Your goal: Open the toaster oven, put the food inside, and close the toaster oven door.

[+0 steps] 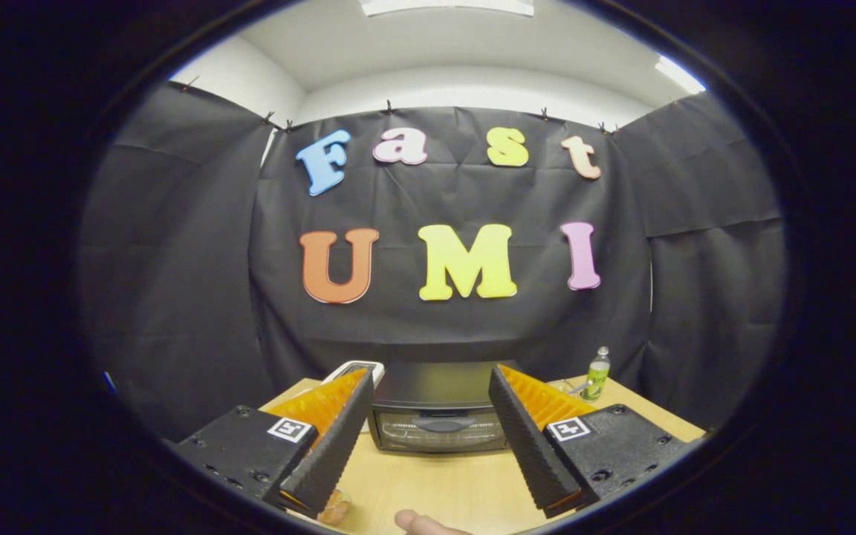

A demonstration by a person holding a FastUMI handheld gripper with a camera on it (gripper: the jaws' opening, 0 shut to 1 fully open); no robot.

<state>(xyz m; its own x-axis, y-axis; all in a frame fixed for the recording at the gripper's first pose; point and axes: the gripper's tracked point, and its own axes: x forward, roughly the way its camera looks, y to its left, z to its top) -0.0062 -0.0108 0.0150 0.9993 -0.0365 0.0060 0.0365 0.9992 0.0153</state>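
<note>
Holding the gripper [432, 446] well back from the work, you are keeping its fingers spread wide apart and grasping nothing; bare tabletop is showing between them.

Nearest, at the bottom centre of the frame, a fingertip [417, 522] of a person is poking in over the wooden table [435, 483]. At lower left, tucked just under the left finger's tip, something orange in what looks like a clear cup [335, 509] is sitting on the table. I am judging it to be the food, but most of it is hidden by the finger, so I cannot tell what it is.

Beyond the fingers, at lower centre, the toaster oven [437, 416] is standing on the table with its front facing you. Its glass door, with the handle along the top edge, is looking closed. Beside its left corner a pale, flat device [357, 368] is lying, partly behind the left finger. Farther back, toward the lower right, a small bottle [597, 375] with a green label is standing upright near the table's far edge.

Progress, as I am reading it: nothing is done yet. The door is not open, the food is outside the oven, and you are not touching either. Opening, loading and closing are all remaining.
</note>
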